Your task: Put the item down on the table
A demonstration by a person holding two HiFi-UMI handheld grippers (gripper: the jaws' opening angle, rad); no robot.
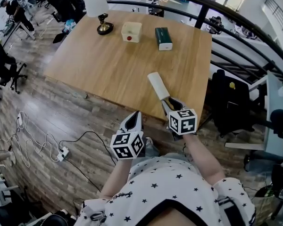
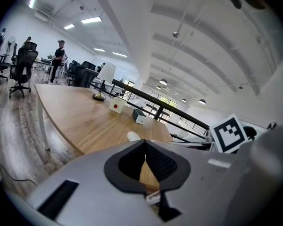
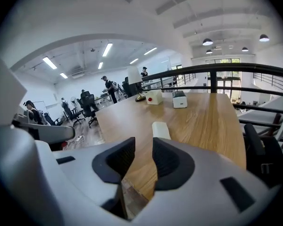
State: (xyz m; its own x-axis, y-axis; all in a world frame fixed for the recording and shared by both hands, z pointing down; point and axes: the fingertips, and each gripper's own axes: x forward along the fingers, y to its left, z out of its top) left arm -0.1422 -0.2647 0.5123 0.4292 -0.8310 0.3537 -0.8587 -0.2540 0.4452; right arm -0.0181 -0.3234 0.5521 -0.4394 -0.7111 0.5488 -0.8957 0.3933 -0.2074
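A white cylindrical item [image 1: 158, 85] lies on the wooden table [image 1: 108, 65] near its front right edge, pointing away from me. In the right gripper view the item [image 3: 161, 129] sits just past the jaw tips. My right gripper [image 1: 171, 103] is right behind its near end, jaws partly apart with only table wood showing in the gap [image 3: 144, 144]; the pads do not press the item. My left gripper [image 1: 134, 118] hovers off the table's front edge over the floor, its tips [image 2: 144, 144] touching and holding nothing. The item [image 2: 133, 136] shows beyond it.
At the table's far side stand a lamp [image 1: 101, 13], a white box with a red button [image 1: 131, 32] and a green box [image 1: 163, 38]. A black railing [image 1: 212, 8] runs behind. An office chair [image 1: 231, 102] is at the right; cables and a power strip [image 1: 61, 152] lie on the floor.
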